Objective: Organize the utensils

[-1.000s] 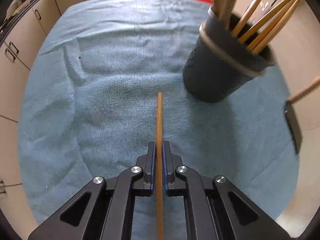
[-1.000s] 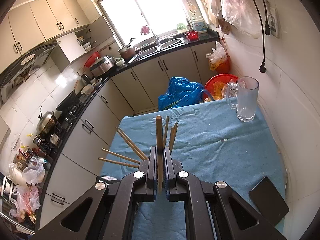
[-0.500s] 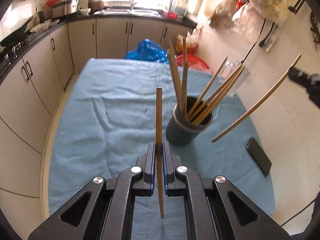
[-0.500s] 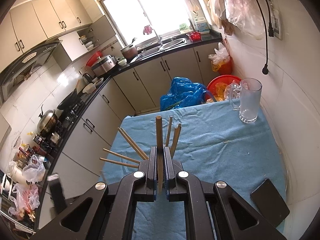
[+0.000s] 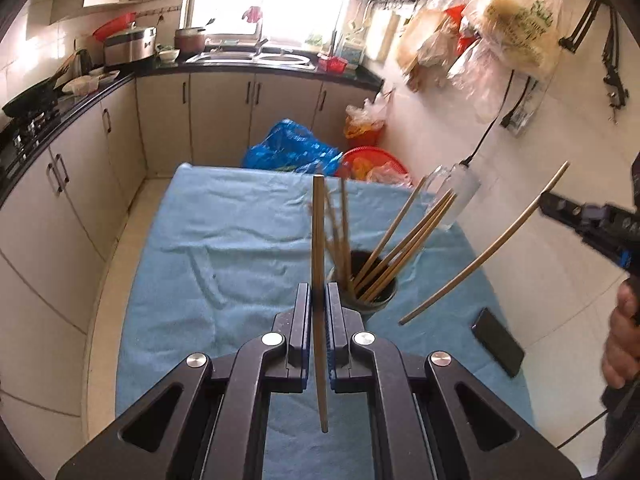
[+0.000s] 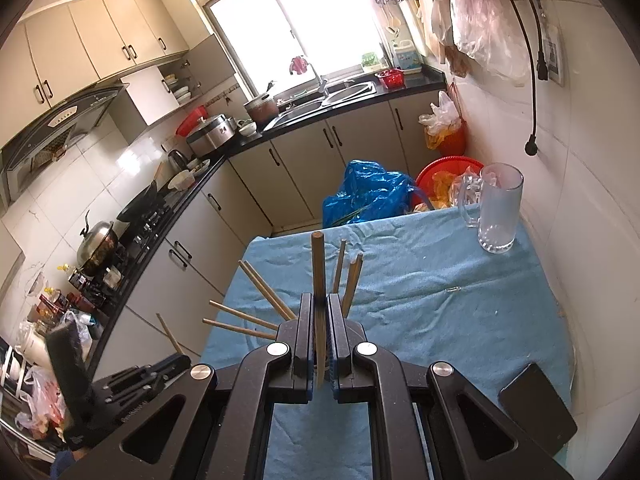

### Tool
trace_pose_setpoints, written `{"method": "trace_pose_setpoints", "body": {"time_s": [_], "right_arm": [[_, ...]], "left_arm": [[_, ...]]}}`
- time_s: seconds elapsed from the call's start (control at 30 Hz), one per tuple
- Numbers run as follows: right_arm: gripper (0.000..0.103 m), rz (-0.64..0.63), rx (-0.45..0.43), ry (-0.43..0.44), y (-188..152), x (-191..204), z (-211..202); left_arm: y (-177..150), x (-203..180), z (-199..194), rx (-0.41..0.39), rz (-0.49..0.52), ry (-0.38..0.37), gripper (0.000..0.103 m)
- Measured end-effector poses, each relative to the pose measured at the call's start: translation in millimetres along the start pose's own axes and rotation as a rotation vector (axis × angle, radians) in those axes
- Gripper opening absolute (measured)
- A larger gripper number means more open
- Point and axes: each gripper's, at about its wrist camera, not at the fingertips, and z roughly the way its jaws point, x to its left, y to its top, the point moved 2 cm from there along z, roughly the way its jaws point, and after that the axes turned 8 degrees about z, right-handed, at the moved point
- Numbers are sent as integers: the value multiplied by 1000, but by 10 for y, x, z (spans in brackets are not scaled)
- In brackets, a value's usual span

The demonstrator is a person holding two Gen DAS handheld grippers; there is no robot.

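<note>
My left gripper point(image 5: 319, 292) is shut on a wooden chopstick point(image 5: 318, 240) that points upward, held above the blue cloth. Just to its right stands the dark utensil cup point(image 5: 370, 296) with several chopsticks in it. My right gripper point(image 6: 319, 304) is shut on another chopstick point(image 6: 318, 272); it shows at the right of the left wrist view point(image 5: 480, 254), slanting down towards the cup. In the right wrist view the cup is hidden behind the jaws, and only its chopsticks point(image 6: 264, 290) fan out. The left gripper's body point(image 6: 132, 384) shows at lower left there.
The table is covered by a blue cloth point(image 5: 224, 248). A black phone point(image 5: 497, 342) lies at its right edge, also in the right wrist view point(image 6: 538, 412). A glass mug point(image 6: 498, 208) stands at the far right corner. Kitchen cabinets point(image 5: 72, 184) line the left; a white wall is on the right.
My left gripper has risen and tilted up with its chopstick, so the cup now sits lower and farther. The right gripper has held nearly still; the left gripper has come into its view.
</note>
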Motion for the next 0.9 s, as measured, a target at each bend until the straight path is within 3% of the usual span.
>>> {"method": "trace_pose_setpoints", "body": {"time_s": [0.43,0.7,0.9], "right_arm": [[6,-40,-55,-7,217,180,-7],[6,-40,-59,-40,284,182,166],[6,-42,-47,-64,234,136,396]], "left_arm": [[787,-223,-211,-143,41,-17,6],[1086,-337,123,-175,40,9,6],[997,-347,460,-173,22,29,6]]}}
